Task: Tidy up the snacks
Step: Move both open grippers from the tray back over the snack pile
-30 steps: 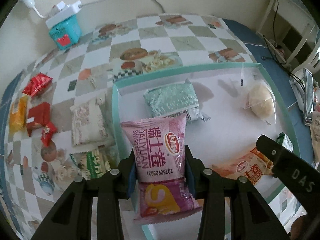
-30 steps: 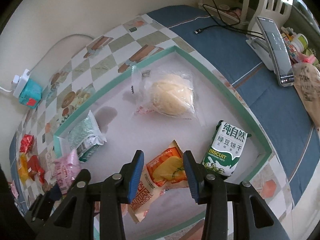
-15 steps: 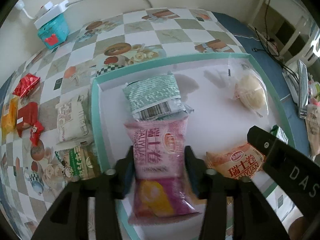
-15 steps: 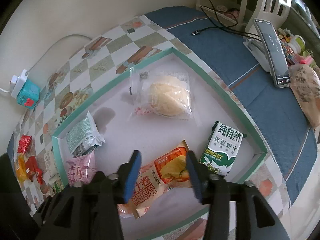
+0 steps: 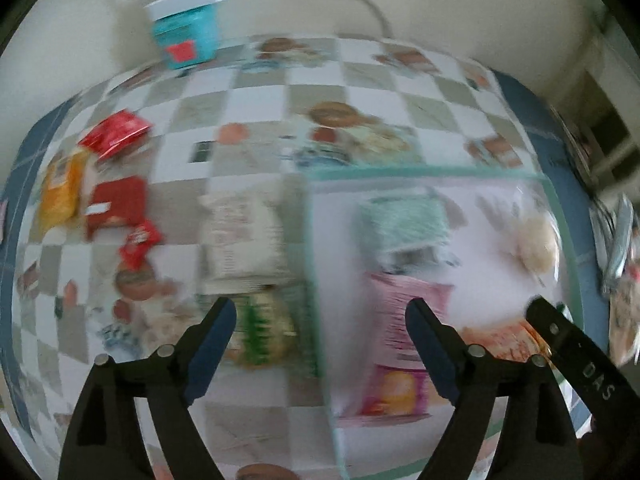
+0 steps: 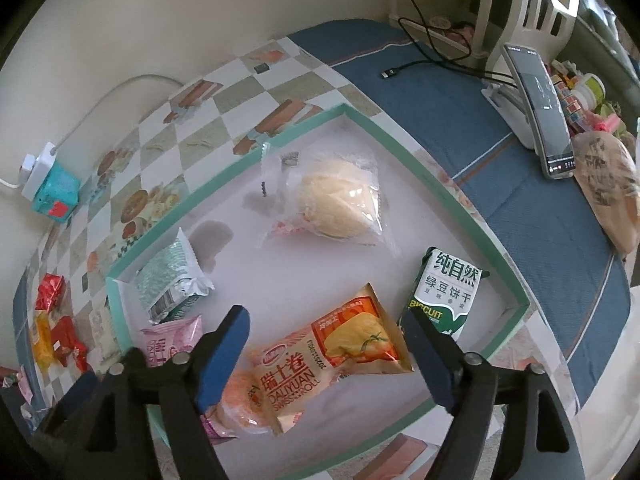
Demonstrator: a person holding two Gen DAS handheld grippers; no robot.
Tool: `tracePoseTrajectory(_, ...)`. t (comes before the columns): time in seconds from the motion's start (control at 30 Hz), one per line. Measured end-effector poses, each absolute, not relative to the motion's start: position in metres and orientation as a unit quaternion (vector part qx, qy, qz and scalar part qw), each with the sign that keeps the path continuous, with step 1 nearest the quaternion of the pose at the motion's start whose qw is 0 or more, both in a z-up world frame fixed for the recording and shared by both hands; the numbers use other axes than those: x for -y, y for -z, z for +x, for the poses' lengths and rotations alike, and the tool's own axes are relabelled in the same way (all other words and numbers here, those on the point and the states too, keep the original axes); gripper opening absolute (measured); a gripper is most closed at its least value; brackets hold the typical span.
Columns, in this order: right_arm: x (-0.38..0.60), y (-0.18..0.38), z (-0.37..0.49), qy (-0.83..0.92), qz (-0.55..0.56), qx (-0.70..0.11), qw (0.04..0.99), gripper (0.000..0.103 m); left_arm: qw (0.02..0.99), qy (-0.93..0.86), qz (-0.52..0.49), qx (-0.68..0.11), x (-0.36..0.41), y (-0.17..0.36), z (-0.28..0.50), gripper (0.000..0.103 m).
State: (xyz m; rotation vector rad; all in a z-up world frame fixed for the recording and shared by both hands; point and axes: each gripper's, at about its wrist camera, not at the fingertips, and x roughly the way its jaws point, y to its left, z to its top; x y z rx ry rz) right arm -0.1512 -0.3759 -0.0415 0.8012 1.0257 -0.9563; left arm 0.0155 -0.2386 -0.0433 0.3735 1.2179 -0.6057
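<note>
the left gripper (image 5: 320, 320) hung with jaws spread wide and nothing between them, above the green rim of the tray (image 5: 316, 280). the pink swiss roll packet (image 5: 400, 340) lay inside the tray beside the mint-green packet (image 5: 404, 224). the right gripper (image 6: 324, 336) stood released over the orange swiss roll packet (image 6: 320, 364).

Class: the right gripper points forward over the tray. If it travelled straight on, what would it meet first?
Most likely the orange Swiss roll packet, lying between the open right gripper fingers; depth is uncertain.
</note>
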Motion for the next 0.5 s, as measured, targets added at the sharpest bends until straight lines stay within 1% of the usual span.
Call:
tracePoseTrajectory(0.1,0.371,0.039,-0.146,0.427,0.35,-0.459,0.696,0.094,0.783,0.239,0.149,-0.555,0.213,0.035,0.036,0.087)
tracePoseTrajectory(0.17,0.367,0.036,-0.141,0.421,0.344,-0.458,0.703,0.101,0.794,0.219,0.136,-0.551,0.198,0.03,0.046,0.091)
tracePoseTrajectory(0.2,0.364,0.035,-0.138,0.415,0.342,-0.457,0.708,0.103,0.8,0.206,0.127,-0.549,0.189,0.028,0.052,0.095)
tracePoseTrajectory(0.23,0.361,0.033,-0.134,0.41,0.34,-0.457,0.713,0.103,0.804,0.194,0.12,-0.549,0.181,0.026,0.058,0.099)
tracePoseTrajectory(0.5,0.332,0.019,-0.108,0.38,0.321,-0.45,0.742,0.103,0.82,0.11,0.078,-0.556,0.11,0.018,0.094,0.099)
